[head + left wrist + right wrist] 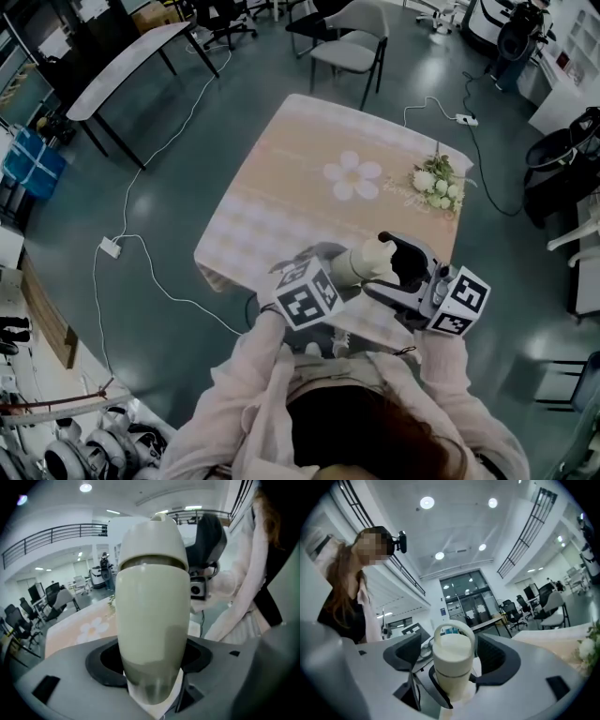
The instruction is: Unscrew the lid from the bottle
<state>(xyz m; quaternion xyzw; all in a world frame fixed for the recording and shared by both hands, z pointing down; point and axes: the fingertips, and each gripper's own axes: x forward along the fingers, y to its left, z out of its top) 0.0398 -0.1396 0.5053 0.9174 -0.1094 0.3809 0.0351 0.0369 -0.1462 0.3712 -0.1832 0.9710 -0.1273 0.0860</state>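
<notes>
The left tool (151,663) is clamped on the lower body of the cream bottle (152,611) and holds it in the air. At the bottle's top end the right tool (452,657) stands spread either side of the lid (451,646), its pads not pressing. The bottle looks rigid, smooth and rounded, so probably light and slippery. Grip the lid by its side wall above the seam, not by its thin loop (454,624). The surface (281,178) lies below and beyond the bottle.

I count | left gripper (150,660) + right gripper (451,657): 2 | bottle (150,620): 1 | lid (452,651): 1 | table (281,187): 1 | flower bunch (439,183): 1
</notes>
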